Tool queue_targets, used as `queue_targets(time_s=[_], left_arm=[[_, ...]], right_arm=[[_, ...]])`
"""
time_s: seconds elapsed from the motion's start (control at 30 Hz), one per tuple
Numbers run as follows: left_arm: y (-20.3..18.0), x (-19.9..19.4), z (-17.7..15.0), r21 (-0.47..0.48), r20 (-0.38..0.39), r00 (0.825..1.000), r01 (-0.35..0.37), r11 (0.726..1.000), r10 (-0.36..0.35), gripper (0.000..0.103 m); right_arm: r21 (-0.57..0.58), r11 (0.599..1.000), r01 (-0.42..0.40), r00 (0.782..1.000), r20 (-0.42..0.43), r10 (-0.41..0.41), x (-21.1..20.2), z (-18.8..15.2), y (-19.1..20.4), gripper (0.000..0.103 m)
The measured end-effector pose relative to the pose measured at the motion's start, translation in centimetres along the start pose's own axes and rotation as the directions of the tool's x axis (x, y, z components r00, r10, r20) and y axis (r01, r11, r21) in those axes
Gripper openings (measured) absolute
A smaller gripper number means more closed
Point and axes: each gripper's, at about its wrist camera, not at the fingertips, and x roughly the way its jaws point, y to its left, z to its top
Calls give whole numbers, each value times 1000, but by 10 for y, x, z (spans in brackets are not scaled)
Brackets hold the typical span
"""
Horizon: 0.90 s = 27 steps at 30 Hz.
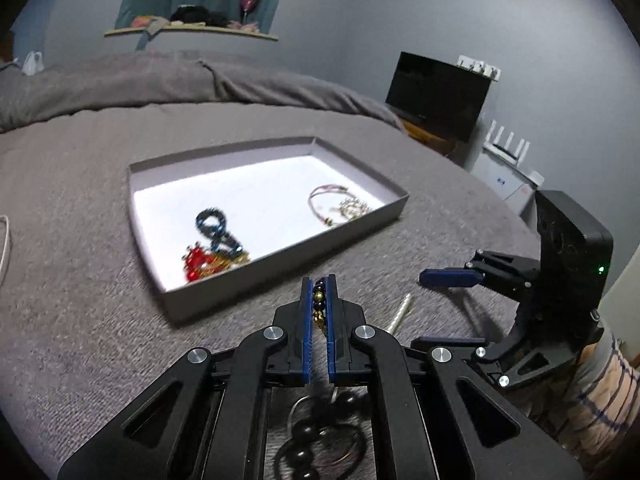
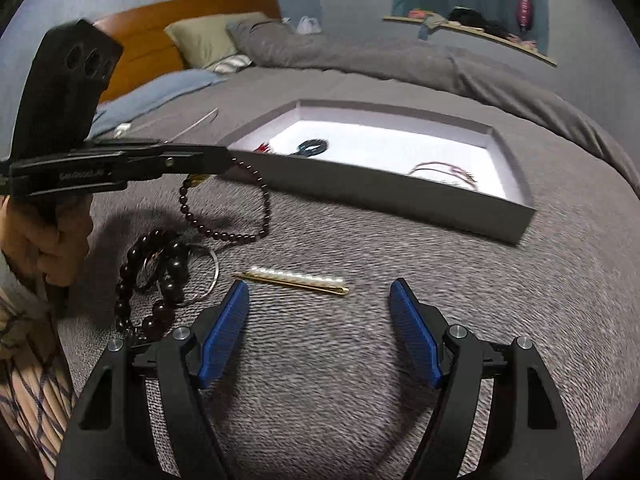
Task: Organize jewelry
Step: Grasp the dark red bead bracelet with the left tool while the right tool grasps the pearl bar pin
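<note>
My left gripper is shut on a dark beaded bracelet with gold beads, held above the bed just before the grey tray. In the right wrist view the left gripper holds that bracelet, which hangs in a loop by the tray's near wall. The tray holds a blue bracelet, a red and gold piece and a pink cord bracelet. My right gripper is open and empty, low over the bed, just before a pearl hair clip.
A large dark bead bracelet and a metal ring lie on the grey blanket at the left. Pillows and a wooden headboard stand at the far side. A dark monitor stands beside the bed.
</note>
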Motion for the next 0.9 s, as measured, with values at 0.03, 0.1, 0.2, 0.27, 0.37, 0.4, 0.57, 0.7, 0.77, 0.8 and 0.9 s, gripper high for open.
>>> queue_targets(time_s=[0.03,0.1,0.2,0.27,0.37,0.4,0.57,0.7,0.77,0.8,0.9], left_arm=[[2,0,-1,-1,-6,1000,-4,1000,4,6],[5,0,-4,-5,-14,1000,-12,1000,12,6],[11,1,-8,-13,-32,999,-22,1000,22,6],[15,3,-10,-20,-46,999,-27,999,26,6],[18,7,-13,-30,-67,997,-34,999,32,6],[19,7,-14,-32,-72,997,-37,999,35,6],[26,13,-20,-43,-106,994,-46,998,41,6],[28,18,-22,-51,-127,991,-46,998,39,7],[29,20,-22,-54,-135,990,-43,998,35,11],[29,21,-22,-55,-137,990,-46,997,38,14],[27,26,-22,-41,-155,987,-52,998,45,20]], right_arm=[[-9,1000,2,1000,-9,-2,3,1,2,73],[-22,1000,7,1000,-24,-8,8,2,5,74],[-24,1000,4,1000,-27,-4,13,6,6,74],[-29,1000,3,999,-37,-4,18,9,7,73],[-47,999,-7,999,-45,5,22,10,10,59],[-50,999,-6,999,-46,4,23,11,11,56],[-37,999,4,999,-39,-5,20,10,8,26],[-2,1000,16,999,-33,-16,17,9,-1,19],[3,1000,18,999,-31,-18,16,8,-3,17],[1,1000,21,999,-31,-21,16,8,-3,17],[6,1000,25,999,-31,-25,16,8,-4,16]])
